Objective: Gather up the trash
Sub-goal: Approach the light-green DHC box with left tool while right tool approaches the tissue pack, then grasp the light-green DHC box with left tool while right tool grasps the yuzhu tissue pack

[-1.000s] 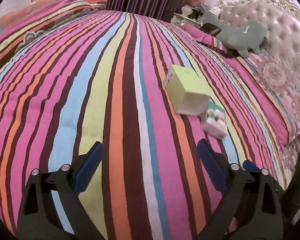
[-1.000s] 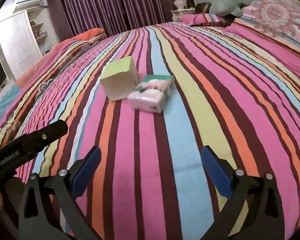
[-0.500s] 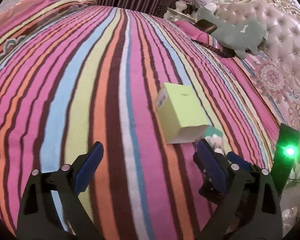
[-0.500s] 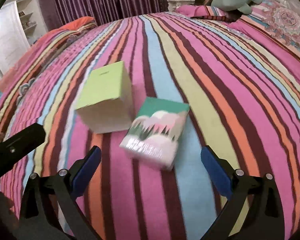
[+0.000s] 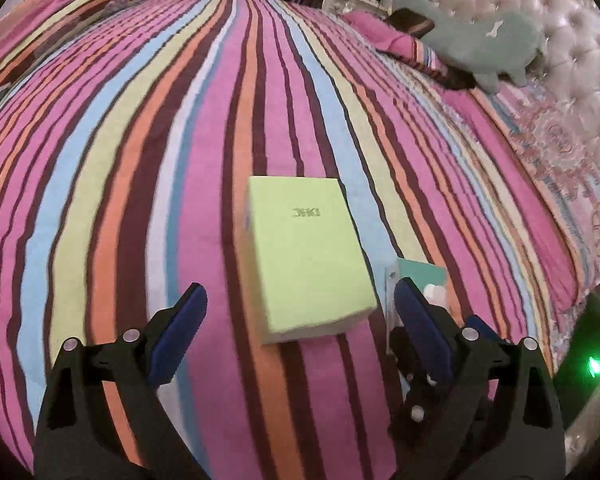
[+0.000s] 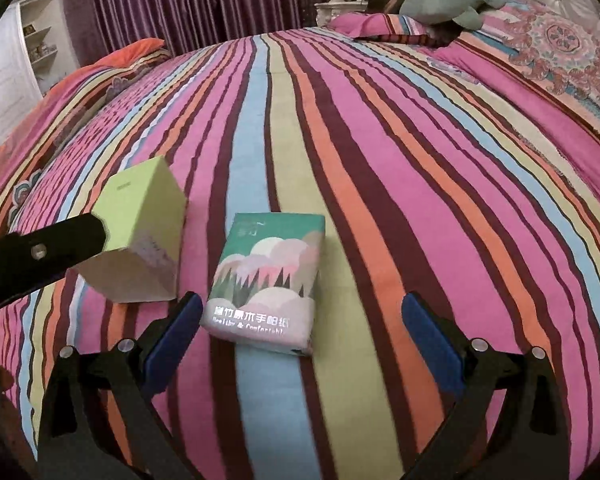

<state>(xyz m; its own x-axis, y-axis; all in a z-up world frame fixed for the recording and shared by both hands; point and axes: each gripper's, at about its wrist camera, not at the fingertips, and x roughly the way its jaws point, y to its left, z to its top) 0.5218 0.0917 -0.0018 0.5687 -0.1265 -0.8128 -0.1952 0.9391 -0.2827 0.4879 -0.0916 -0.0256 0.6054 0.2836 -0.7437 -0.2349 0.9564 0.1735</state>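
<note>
In the left view the tissue pack (image 5: 420, 280) at lower right is mostly hidden behind the left claw (image 5: 298, 312), which gapes around the green box (image 5: 306, 256); its small print is unreadable. The right claw (image 6: 300, 320), released, frames the pack (image 6: 270, 276), lower centre on the bed (image 6: 420, 160), reading "Healthy & Comfortable".

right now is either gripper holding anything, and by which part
Nothing is held. The left gripper is open around the green box; the right gripper is open over the tissue pack.
</note>
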